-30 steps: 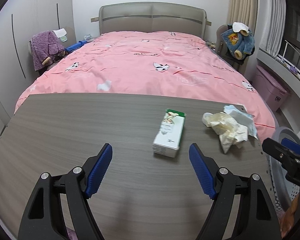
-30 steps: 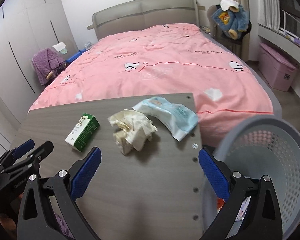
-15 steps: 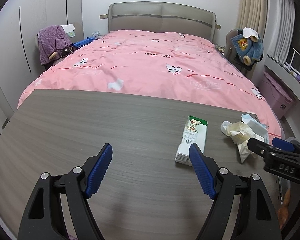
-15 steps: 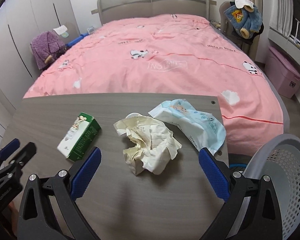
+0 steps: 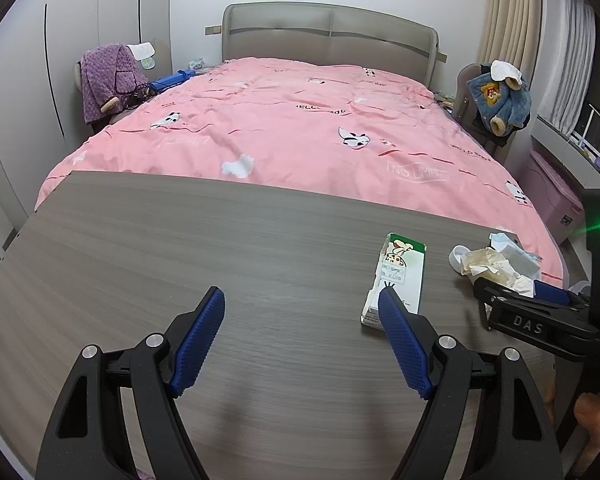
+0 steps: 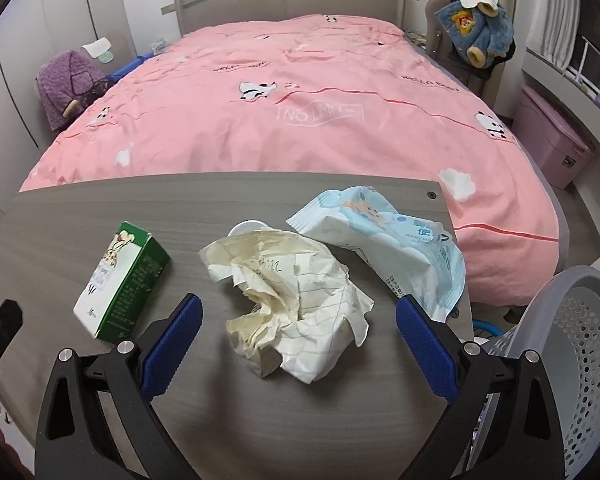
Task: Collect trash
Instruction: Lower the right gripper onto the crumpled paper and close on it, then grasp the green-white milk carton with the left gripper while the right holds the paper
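Bedroom behind, with a pink-quilted bed (image 6: 292, 112) running away from the far edge of the grey wood-grain table (image 5: 180, 264) I am working over. Three pieces of trash lie on the table's right half: a green-and-white carton (image 6: 120, 280) on its side to the left, a crumpled ball of lined paper (image 6: 288, 300) in the middle, and a pale blue wet-wipe packet (image 6: 384, 248) far right, its near edge touching the paper. A small white cap (image 6: 248, 227) peeks out just behind the paper.

My right gripper (image 6: 298, 338) hangs with its jaws wide apart and nothing in them, the paper ball lying between the blue pads but untouched. I judge it is lined up there because the paper is the nearest piece to the perforated grey laundry-style basket (image 6: 580, 344) standing off the table's right edge, the likely bin.

My left gripper (image 5: 300, 338) is likewise spread wide and empty over bare table, the carton just beyond its right finger, probably waiting its turn.
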A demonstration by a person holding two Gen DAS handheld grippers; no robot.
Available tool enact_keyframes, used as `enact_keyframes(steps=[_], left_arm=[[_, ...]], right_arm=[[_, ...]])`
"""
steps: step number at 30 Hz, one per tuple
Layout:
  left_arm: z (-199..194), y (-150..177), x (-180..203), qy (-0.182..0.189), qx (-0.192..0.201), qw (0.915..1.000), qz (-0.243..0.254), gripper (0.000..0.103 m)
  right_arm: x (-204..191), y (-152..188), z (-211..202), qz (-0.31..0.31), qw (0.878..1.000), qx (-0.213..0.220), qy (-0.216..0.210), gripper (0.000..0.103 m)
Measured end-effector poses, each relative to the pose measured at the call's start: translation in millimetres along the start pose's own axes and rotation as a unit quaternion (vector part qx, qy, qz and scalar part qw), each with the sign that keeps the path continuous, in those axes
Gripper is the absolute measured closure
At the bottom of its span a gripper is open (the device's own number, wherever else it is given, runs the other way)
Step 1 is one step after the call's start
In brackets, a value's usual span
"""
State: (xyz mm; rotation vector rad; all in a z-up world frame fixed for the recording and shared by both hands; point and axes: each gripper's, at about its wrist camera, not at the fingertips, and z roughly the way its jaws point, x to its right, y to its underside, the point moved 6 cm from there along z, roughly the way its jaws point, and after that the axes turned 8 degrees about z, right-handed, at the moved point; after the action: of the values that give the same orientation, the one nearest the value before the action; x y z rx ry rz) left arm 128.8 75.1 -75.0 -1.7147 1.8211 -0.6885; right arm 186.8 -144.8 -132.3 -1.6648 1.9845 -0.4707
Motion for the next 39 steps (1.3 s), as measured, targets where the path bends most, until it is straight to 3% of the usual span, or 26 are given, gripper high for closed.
enact_keyframes(steps=[10,13,26,30,39], left_arm=[[-1.1,0.4,0.9,0.006,0.002,1.0,0.0,0.027],[-1.6,0.0,1.8,0.007,0.002,1.0,0.001,0.027],[3.8,4.3,18.4,0.026,-0.01,0.9995,0.015,0.027],[5.0,5.7,31.7,0.047,-0.015,0.9984,0.028,0.027],[13.3,0.9,51.5,0.054,-0.021,0.9974,0.042,0.027]], right_arm=[[-4.0,7.9,11.1,-0.017,1.0,-0.019,0.007,0.045],[-3.1,9.7,7.4,-0.014,1.0,-0.019,0.003,0.051],[14.5,28.3,-34.0,0.015,1.0,-0.005,-0.019,0.054],[24.4,35.7,-53.5,0.023,0.999,0.005,-0.031,0.054],[50.4,47.4,-76.8,0.044,0.999,0.015,-0.027,0.054]])
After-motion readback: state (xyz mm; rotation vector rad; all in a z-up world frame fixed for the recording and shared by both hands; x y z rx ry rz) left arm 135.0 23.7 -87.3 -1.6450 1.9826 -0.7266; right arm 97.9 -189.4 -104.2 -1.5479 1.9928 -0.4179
